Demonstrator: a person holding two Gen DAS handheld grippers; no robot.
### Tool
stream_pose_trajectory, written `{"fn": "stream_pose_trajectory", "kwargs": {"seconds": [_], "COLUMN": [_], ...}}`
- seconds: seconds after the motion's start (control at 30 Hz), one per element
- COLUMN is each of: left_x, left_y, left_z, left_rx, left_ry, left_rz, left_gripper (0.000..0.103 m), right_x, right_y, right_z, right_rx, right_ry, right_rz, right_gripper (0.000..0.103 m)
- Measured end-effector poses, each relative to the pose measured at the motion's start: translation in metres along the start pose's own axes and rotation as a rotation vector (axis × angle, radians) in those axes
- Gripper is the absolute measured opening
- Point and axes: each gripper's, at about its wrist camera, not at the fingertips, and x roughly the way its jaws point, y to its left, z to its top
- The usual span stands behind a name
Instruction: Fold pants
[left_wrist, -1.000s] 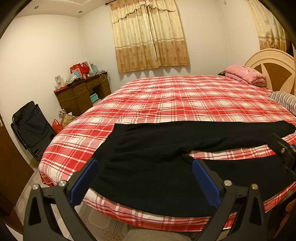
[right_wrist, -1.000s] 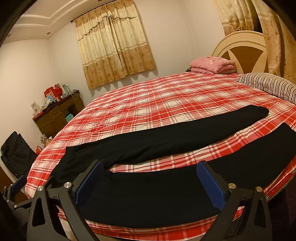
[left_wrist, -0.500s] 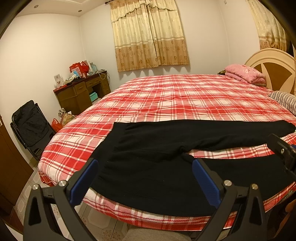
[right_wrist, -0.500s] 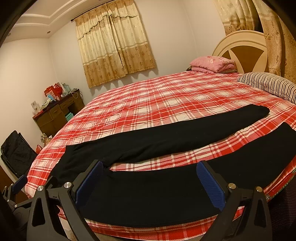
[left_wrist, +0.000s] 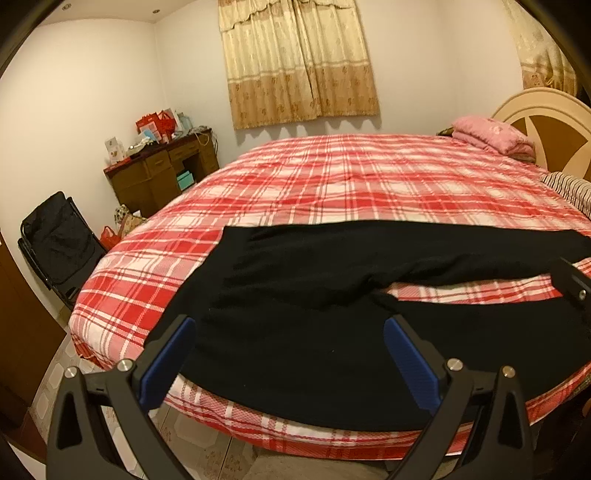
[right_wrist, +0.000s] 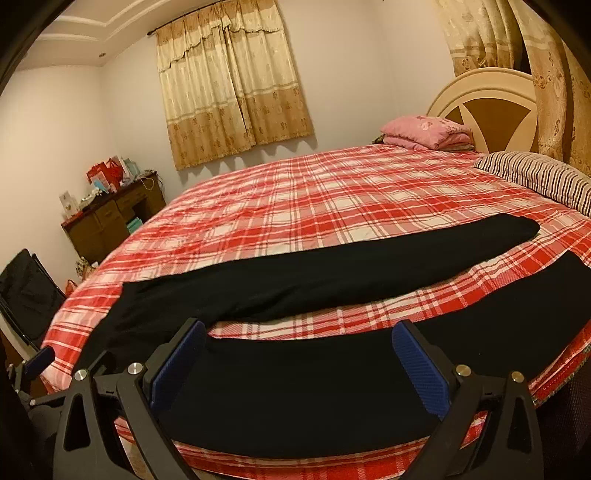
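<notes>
Your left gripper (left_wrist: 288, 354) and right gripper (right_wrist: 299, 358) both hung with fingers spread wide and empty above the black pants (left_wrist: 314, 295), which lay flat, legs apart, at the bed (left_wrist: 351, 184) edge. Pinching 1 layer only risked dragging the near leg (right_wrist: 314, 384) off onto the floor.

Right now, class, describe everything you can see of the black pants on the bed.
The black pants look like soft, matte knit fabric. They lie unfolded and flat on the red plaid bedspread, legs spread in a V: the far leg runs toward the striped pillow, the near leg follows the bed's front edge. The waist end lies to the left. The left gripper and right gripper are open in front of them, gripping nothing.
</notes>
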Motion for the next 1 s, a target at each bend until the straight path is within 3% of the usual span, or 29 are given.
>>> {"fn": "stream_pose_trajectory", "kwargs": {"seconds": [0.4, 0.63, 0.77, 0.9, 1.0], "left_x": [0.038, 0.055, 0.075, 0.113, 0.156], "left_y": [0.005, 0.024, 0.058, 0.091, 0.103], "left_z": [-0.006, -0.003, 0.020, 0.065, 0.090], "left_rx": [-0.011, 0.020, 0.055, 0.093, 0.111], "left_ry": [0.084, 0.097, 0.108, 0.103, 0.151], "left_rz": [0.014, -0.006, 0.001, -0.001, -0.058], "left_gripper": [0.103, 0.103, 0.103, 0.102, 0.086], "right_x": [0.043, 0.055, 0.064, 0.075, 0.085], "right_y": [-0.010, -0.014, -0.023, -0.030, -0.026], "right_z": [-0.018, -0.020, -0.019, -0.016, -0.010], "right_rx": [0.018, -0.023, -0.034, -0.017, -0.030], "right_ry": [0.107, 0.098, 0.076, 0.082, 0.108], "right_rz": [-0.015, 0.009, 0.005, 0.018, 0.043], "right_gripper": [0.102, 0.102, 0.102, 0.102, 0.102]}}
